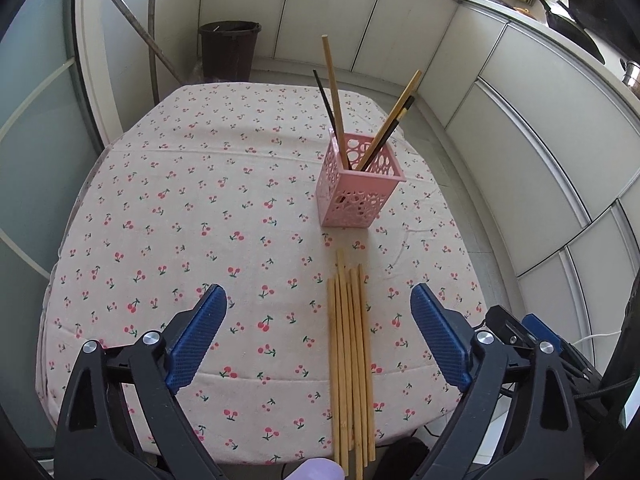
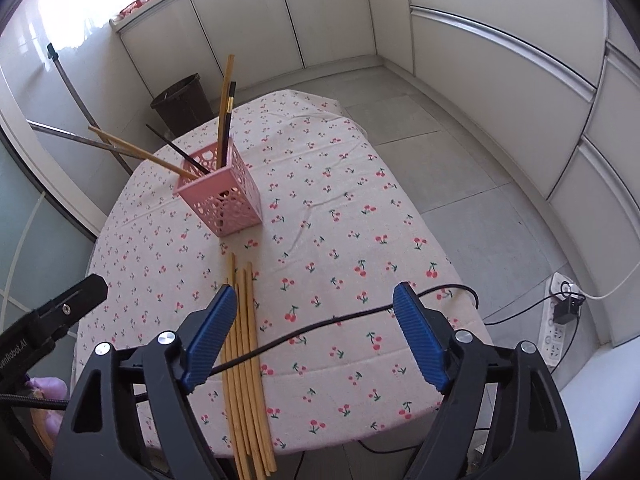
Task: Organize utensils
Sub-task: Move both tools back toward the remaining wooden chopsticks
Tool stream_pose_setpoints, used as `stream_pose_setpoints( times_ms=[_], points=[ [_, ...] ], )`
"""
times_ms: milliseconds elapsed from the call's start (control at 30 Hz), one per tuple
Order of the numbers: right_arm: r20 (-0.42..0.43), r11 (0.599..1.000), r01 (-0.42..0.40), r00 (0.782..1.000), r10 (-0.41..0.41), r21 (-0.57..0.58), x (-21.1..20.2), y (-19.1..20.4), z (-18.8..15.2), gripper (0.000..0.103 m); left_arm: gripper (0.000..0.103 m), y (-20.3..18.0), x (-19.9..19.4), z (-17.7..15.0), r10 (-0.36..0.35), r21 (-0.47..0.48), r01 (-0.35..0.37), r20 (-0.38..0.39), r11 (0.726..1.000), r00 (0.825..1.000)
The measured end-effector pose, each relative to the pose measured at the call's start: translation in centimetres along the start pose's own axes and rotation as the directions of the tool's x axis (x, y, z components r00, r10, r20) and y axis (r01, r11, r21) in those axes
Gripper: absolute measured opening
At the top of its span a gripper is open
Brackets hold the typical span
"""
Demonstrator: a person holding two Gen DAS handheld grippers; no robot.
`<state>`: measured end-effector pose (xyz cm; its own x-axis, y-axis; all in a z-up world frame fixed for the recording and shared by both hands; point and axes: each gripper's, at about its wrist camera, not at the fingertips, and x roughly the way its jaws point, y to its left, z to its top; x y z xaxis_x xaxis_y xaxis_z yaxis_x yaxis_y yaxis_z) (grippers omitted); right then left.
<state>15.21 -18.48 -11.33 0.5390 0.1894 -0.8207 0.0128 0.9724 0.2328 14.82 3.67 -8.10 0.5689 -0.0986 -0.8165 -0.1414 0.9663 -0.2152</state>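
Note:
A pink perforated holder stands on the cherry-print tablecloth and holds several wooden and black chopsticks. A bundle of wooden chopsticks lies flat in front of the holder, reaching the near table edge. My left gripper is open and empty, above the table with the bundle between its fingers. In the right wrist view the holder stands at centre left and the bundle lies by the left finger. My right gripper is open and empty, above the cloth to the right of the bundle.
A black cable runs across the cloth in front of the right gripper. A dark bin stands on the floor beyond the table. White cabinets line the wall. A power strip lies on the floor at right.

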Motion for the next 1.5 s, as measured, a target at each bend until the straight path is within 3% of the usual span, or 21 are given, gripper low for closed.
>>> stream_pose_setpoints(
  times_ms=[300,567,800,933,1000,1100,1233,1333,1500],
  points=[
    [-0.045,1.000,-0.007,0.999,0.007,-0.002,0.2,-0.6,-1.9,0.083,0.092,0.2,0.5,-1.1,0.017,0.015,-0.016,-0.034,1.000,0.999],
    [-0.100,0.999,-0.036,0.994,0.038,0.022,-0.9,-1.5,-4.5,0.085,0.095,1.5,2.8,-2.2,0.010,-0.008,-0.012,-0.159,1.000,0.987],
    [-0.146,0.995,-0.057,0.988,0.044,-0.083,-2.6,0.0,-8.7,0.085,0.095,3.7,5.8,-3.0,-0.026,-0.115,-0.010,-0.307,0.993,0.951],
    [-0.289,0.974,-0.169,0.950,0.120,-0.151,-3.8,1.3,-13.2,0.085,0.095,4.8,7.1,-3.6,-0.017,-0.156,-0.046,-0.378,0.987,0.926],
    [-0.319,0.962,-0.176,0.942,0.104,-0.209,-4.5,2.0,-14.5,0.085,0.095,5.0,7.8,-3.8,-0.013,-0.167,-0.060,-0.409,0.984,0.912],
    [-0.211,0.957,-0.066,0.978,0.005,-0.284,-5.3,2.2,-13.0,0.085,0.095,5.1,8.9,-3.4,-0.036,-0.199,-0.057,-0.434,0.978,0.900],
    [-0.054,0.962,0.072,0.995,-0.090,-0.264,-4.1,1.1,-7.1,0.085,0.095,4.6,10.1,-1.5,-0.002,-0.170,-0.073,-0.403,0.983,0.915],
    [-0.037,0.956,0.122,0.990,-0.137,-0.267,-1.0,0.2,-3.2,0.087,0.095,4.6,11.6,-0.7,0.054,-0.142,-0.123,-0.412,0.982,0.910],
    [-0.120,0.986,0.074,0.988,-0.092,-0.149,4.0,-2.1,0.3,0.087,0.095,4.6,13.5,-0.4,-0.003,-0.206,-0.100,-0.447,0.973,0.895]
  ],
)
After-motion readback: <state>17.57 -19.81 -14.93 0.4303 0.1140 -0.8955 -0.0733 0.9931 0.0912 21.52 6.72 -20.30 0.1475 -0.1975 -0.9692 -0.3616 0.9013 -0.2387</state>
